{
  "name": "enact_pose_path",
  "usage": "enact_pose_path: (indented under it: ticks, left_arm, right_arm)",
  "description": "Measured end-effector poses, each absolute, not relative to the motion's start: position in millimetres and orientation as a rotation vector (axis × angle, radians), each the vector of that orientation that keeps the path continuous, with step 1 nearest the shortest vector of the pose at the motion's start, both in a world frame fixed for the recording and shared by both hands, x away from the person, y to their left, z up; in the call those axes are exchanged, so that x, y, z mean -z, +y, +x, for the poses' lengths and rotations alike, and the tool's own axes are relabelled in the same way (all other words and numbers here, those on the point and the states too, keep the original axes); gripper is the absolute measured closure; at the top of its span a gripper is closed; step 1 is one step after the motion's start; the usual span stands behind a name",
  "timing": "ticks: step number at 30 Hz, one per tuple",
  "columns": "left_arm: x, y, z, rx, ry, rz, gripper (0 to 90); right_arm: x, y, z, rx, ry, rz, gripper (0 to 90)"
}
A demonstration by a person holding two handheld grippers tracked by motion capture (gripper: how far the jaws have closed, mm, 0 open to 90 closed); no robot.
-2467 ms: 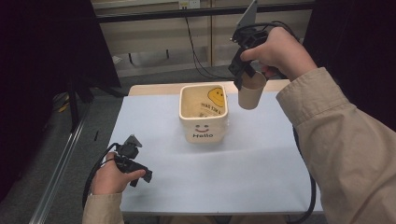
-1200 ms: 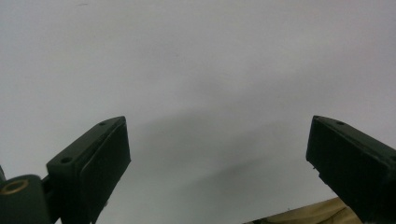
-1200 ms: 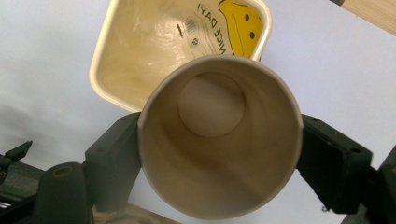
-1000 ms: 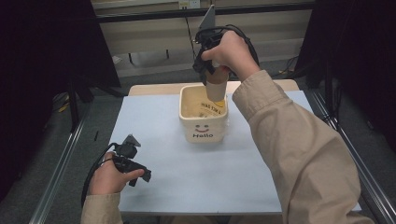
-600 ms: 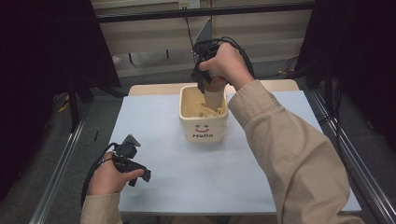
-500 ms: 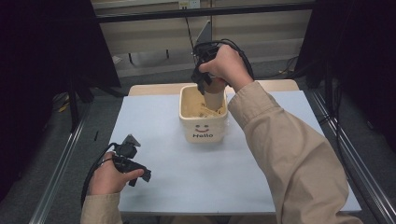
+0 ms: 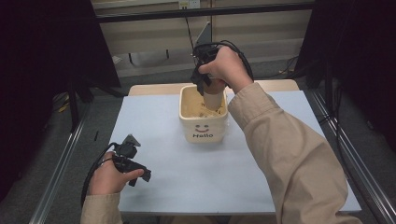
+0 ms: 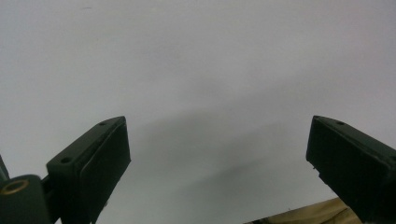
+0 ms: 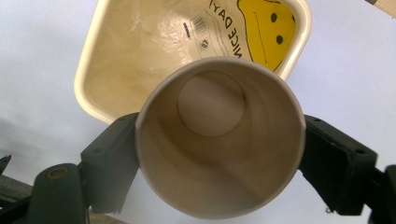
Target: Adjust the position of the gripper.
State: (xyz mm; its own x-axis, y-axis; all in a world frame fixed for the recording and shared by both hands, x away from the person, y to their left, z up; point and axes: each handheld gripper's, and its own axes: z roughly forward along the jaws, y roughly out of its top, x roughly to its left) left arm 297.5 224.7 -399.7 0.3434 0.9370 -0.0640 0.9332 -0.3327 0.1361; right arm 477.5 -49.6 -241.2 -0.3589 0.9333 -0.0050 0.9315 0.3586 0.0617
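**Paper cup held over the bin: a light, crushable load**

The right claw (image 9: 219,154) is clamped on the paper cup (image 9: 217,140), one jaw on each side of its wall just below the rim. It hangs over the cream bin (image 7: 203,116) near the middle of the desk's far edge. The cup looks empty, light and thin-walled, so a hard squeeze would likely buckle it; near the stiffer rim seems best. The left claw (image 8: 219,163) rests jaws apart, empty, near the desk's (image 7: 261,168) near-left corner.

Matt paper cup (image 9: 217,144), glossy cream plastic tub (image 7: 202,133)
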Motion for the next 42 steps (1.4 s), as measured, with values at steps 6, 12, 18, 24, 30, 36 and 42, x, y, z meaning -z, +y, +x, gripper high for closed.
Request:
enact_pose_path:
  ticks: [6,12,18,24,30,36,42]
  left_arm:
    - [399,225,297,-0.043,1.715,2.456,6.1]
    - [398,225,297,-0.029,1.722,2.451,6.1]
    - [399,224,297,-0.032,1.719,2.449,6.1]
    - [399,223,297,-0.038,1.708,2.45,6.1]
    - [399,224,299,-0.045,1.684,2.48,6.1]
    - [399,223,298,-0.038,1.7,2.463,6.1]
    - [399,222,298,-0.046,1.701,2.462,6.1]
  right_arm:
    - [240,-48,478,-0.12,2.568,1.742,14.5]
    - [237,-50,477,-0.12,2.552,1.753,11.8]
    - [227,-58,475,-0.114,2.543,1.765,10.2]
    - [212,-68,472,-0.116,2.518,1.765,9.4]
    - [198,-75,469,-0.126,2.503,1.769,9.2]
    - [187,-82,466,-0.117,2.494,1.761,8.8]
    - [186,-86,464,-0.099,2.5,1.752,8.5]
